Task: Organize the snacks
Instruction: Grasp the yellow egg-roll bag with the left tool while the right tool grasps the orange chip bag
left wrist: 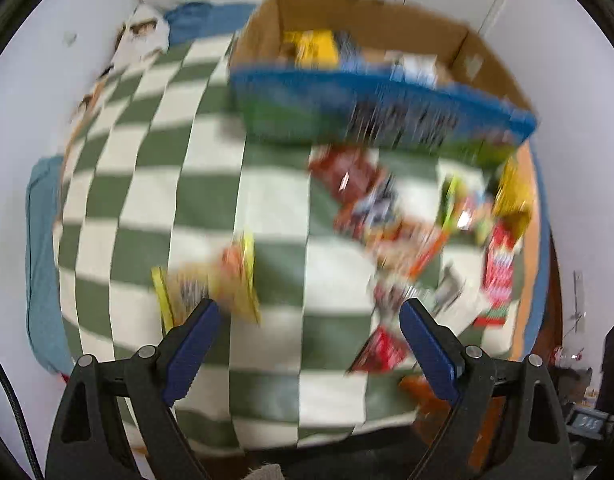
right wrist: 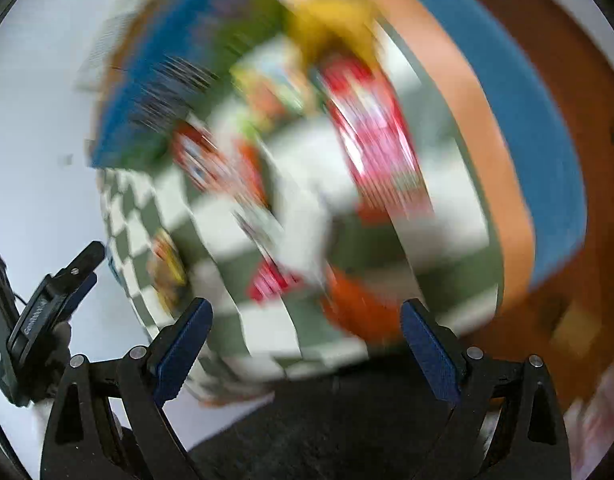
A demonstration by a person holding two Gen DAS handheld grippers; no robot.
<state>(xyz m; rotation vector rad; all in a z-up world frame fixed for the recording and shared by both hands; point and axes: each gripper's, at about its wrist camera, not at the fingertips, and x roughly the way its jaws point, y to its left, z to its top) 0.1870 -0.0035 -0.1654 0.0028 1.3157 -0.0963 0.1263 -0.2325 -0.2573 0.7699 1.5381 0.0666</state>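
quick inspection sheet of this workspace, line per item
surface: green-and-white checkered blanket, bare patches between packets
job's things: cardboard box at the far edge, packets inside; loose snack packets beside it, one yellow packet apart
clutter: nothing seen
grippers: left gripper and right gripper open, empty
cables: black cable at the left gripper
surroundings: white wall; both views blurred
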